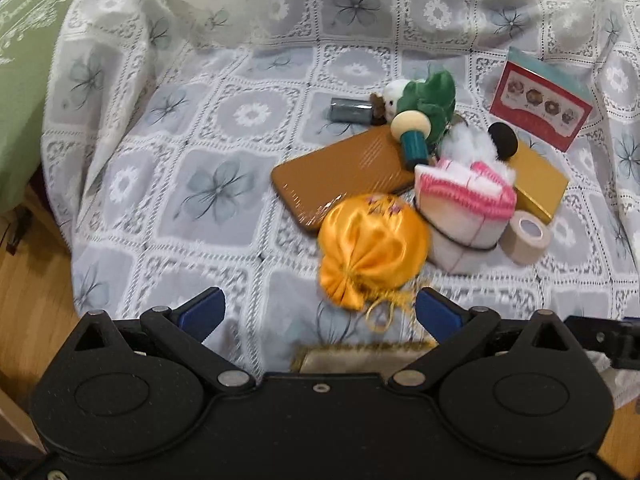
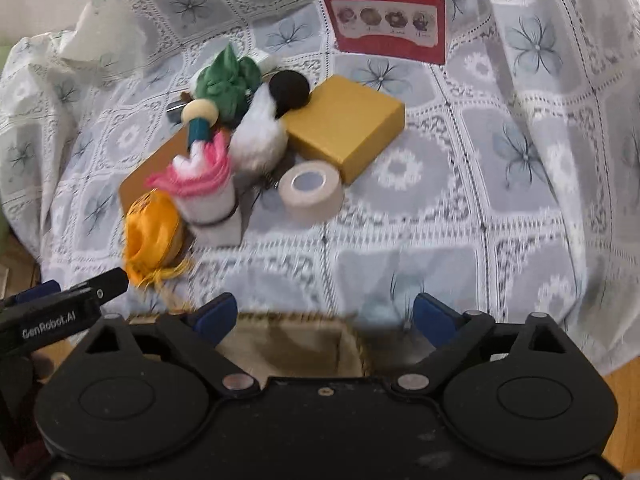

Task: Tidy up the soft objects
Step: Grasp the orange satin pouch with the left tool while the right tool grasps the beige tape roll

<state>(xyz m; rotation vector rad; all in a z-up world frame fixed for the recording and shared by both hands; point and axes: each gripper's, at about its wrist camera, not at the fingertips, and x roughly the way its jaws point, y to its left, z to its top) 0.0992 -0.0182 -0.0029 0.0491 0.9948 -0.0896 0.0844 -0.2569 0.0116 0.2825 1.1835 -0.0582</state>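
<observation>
left tool [image 1: 320,314] spread | right tool [image 2: 324,318] spread | basket [image 2: 280,344] interior: right view only

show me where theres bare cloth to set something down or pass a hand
Free: the wide cloth left of the brown flat case, and the cloth right of the gold box and tape roll. Crowded: the cluster from the orange satin pouch to the green plush.

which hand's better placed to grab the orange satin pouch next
Left, probably. The orange satin pouch lies just ahead of the left gripper, whose jaws are open, roughly in line with it. From the right gripper, also open, the pouch sits far off to the left side.
</observation>
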